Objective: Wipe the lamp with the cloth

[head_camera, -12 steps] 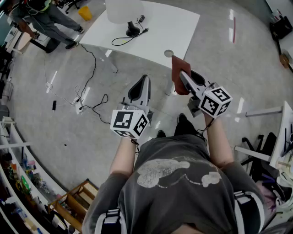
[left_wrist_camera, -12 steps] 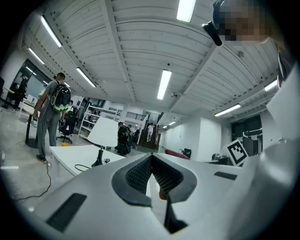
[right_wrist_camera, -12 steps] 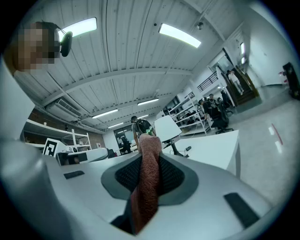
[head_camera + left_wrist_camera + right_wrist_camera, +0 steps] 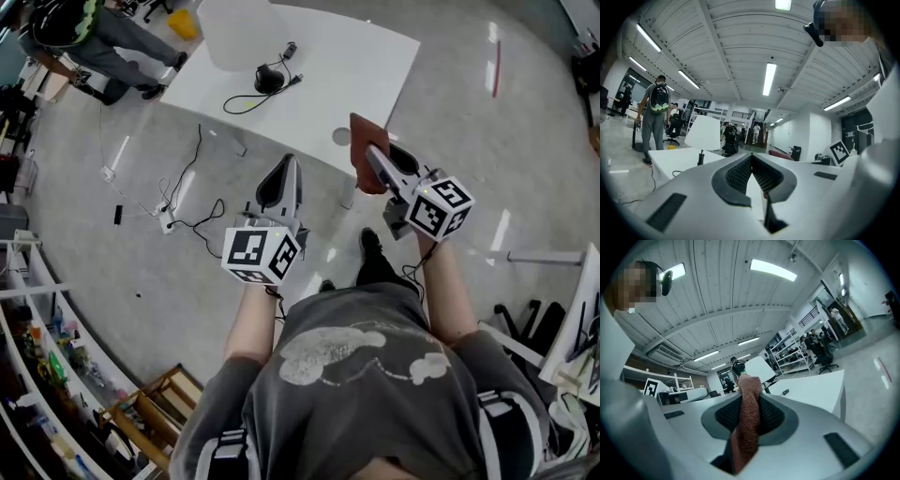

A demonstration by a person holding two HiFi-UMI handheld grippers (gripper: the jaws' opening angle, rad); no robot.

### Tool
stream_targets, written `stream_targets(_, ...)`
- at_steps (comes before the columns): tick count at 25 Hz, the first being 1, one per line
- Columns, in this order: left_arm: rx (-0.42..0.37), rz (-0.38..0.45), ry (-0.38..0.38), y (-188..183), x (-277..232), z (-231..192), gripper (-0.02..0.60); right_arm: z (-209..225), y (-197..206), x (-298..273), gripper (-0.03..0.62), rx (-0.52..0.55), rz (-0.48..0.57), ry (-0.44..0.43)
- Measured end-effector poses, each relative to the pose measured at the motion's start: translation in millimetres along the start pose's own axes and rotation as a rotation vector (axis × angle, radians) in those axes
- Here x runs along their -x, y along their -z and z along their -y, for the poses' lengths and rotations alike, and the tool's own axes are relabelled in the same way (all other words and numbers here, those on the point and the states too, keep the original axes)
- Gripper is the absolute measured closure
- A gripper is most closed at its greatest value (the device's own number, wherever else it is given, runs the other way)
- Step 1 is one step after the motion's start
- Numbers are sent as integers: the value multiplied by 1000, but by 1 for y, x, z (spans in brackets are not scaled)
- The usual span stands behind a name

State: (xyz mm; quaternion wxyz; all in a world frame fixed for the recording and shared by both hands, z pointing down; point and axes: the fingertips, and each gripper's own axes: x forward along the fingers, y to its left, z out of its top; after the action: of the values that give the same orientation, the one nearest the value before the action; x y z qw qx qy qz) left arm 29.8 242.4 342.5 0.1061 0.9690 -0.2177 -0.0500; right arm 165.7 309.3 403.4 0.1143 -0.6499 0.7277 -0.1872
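Observation:
A white-shaded lamp (image 4: 242,37) on a black base stands at the far side of the white table (image 4: 356,66); the same lamp (image 4: 702,136) shows ahead in the left gripper view, and the lamp (image 4: 761,368) shows behind the cloth in the right gripper view. My right gripper (image 4: 367,150) is shut on a reddish-brown cloth (image 4: 364,159), held over the table's near edge; the cloth (image 4: 747,420) hangs between the jaws. My left gripper (image 4: 286,164) is shut and holds nothing, short of the table.
A black cable (image 4: 246,97) trails from the lamp across the table. A person with a backpack (image 4: 84,37) stands to the table's far left. Cables and a power strip (image 4: 169,220) lie on the floor. Shelving (image 4: 37,375) lines the left.
Both grippers have stayed in place before me while the table and lamp have shifted slightly nearer and lower in the head view.

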Motion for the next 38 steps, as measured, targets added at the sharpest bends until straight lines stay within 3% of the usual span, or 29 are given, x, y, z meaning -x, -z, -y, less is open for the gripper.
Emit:
stream_targets(9, -3, 25, -116, -12, -89, -18, 574, 80, -54, -41, 508, 8, -17, -80)
stream_targets(20, -41, 88, -246, -38, -126, -45, 574, 107, -84, -101, 508, 37, -63, -203)
stream_targets(29, -17, 95, -218, -45, -138, -94, 574, 99, -84, -160, 508, 81, -105, -172)
stream_targets(38, -2, 115, -173, -47, -169, -113, 574, 110, -100, -190, 508, 109, -90, -148)
